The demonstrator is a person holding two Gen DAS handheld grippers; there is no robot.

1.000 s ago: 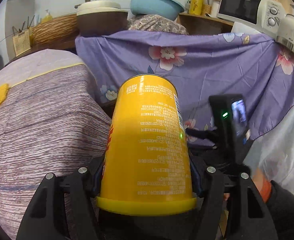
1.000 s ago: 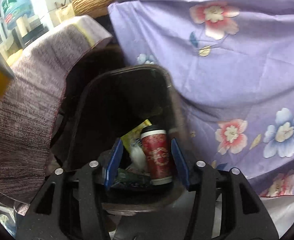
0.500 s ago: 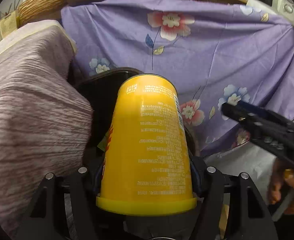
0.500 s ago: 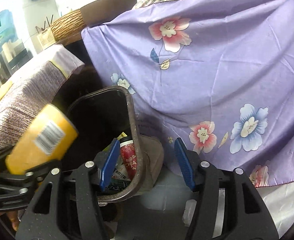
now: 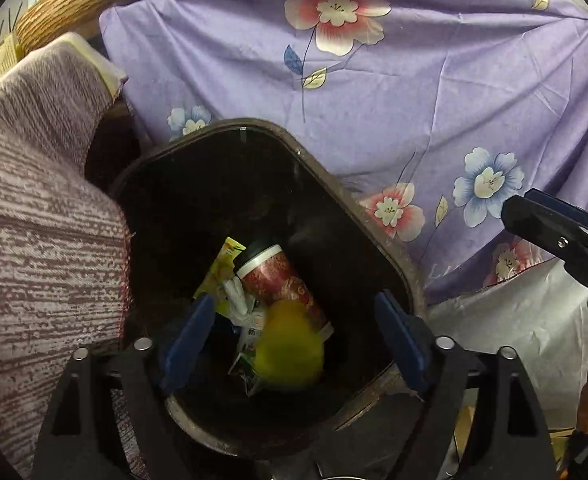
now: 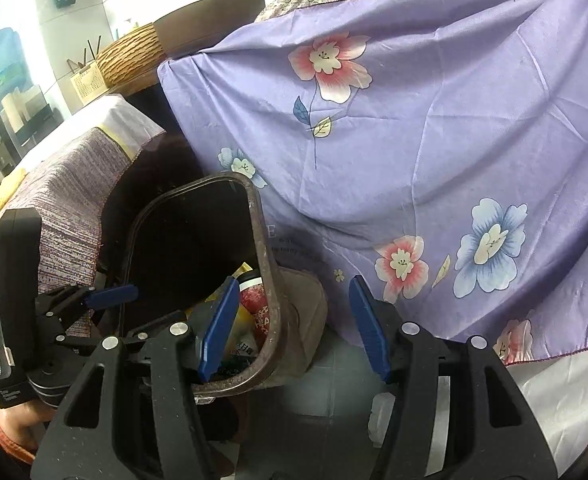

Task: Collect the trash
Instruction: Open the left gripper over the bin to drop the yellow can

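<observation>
A dark trash bin (image 5: pixel 354 208) stands on the floor below my left gripper (image 5: pixel 294 328), which is open and empty over its mouth. Inside lie a blurred yellow can (image 5: pixel 289 352), a red cup with a white rim (image 5: pixel 281 280), a yellow wrapper (image 5: pixel 223 264) and crumpled paper (image 5: pixel 237 300). In the right wrist view the bin (image 6: pixel 265 240) sits at lower left, with my right gripper (image 6: pixel 294 328) open and empty just beside its right rim. The left gripper (image 6: pixel 109 294) shows there over the bin's left edge.
A purple flowered cloth (image 5: pixel 414 100) hangs close behind and to the right of the bin. A striped mauve cloth-covered surface (image 5: pixel 33 220) presses against the bin's left side. A wicker basket (image 6: pixel 129 54) and bowls sit on the counter above. Grey floor tiles (image 6: pixel 326 380) lie right of the bin.
My left gripper opened and let go of the yellow can, which dropped into the bin. My right gripper drew back to the right of the bin.
</observation>
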